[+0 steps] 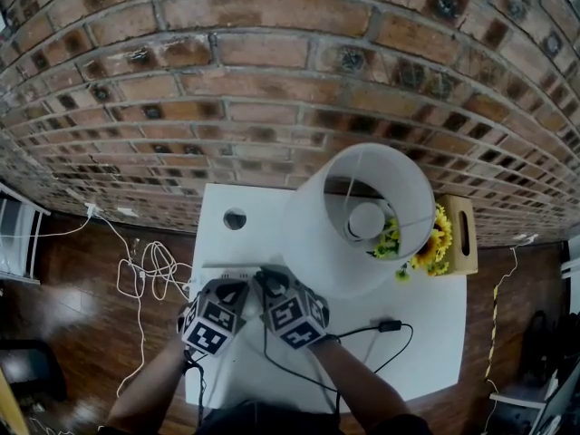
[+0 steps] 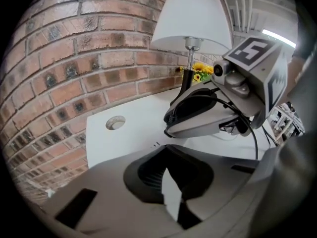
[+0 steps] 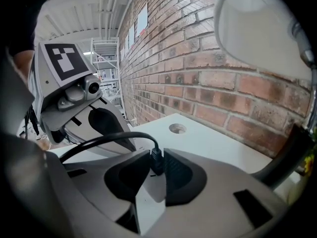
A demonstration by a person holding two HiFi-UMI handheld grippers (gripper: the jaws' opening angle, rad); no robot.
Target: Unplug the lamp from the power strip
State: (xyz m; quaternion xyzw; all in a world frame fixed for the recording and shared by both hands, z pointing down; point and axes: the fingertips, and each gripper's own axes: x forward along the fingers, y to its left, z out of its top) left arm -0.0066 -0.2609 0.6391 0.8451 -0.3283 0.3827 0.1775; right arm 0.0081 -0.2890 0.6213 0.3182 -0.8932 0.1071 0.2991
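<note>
Lamp (image 1: 362, 234) sits toward the wall (image 1: 272, 80) side of the counter (image 1: 426, 352), with its shade overhanging the work spot. Strip (image 1: 227, 264) lies just left of the lamp, toward the near edge.

Right hand-held gripper (image 3: 153, 175) has its jaws narrow and clamped on the black plug (image 3: 156, 160), which is seated in the strip. Left hand-held gripper (image 2: 171, 185) is just beside it on the side away from the lamp, jaws narrow and closed on the strip body. The marker cubes almost touch, so there is little room between them.

Cord (image 3: 104, 142) arcs from the plug away from the lamp, and its switch (image 1: 390, 325) lies on open counter in front of the lamp. Hole (image 1: 235, 218) is left of the lamp near the wall. Flowers (image 1: 433, 243) and box (image 1: 460, 234) crowd the lamp's right, by the counter's right edge. White cables (image 1: 149, 275) lie on the floor, well left of the lamp.
</note>
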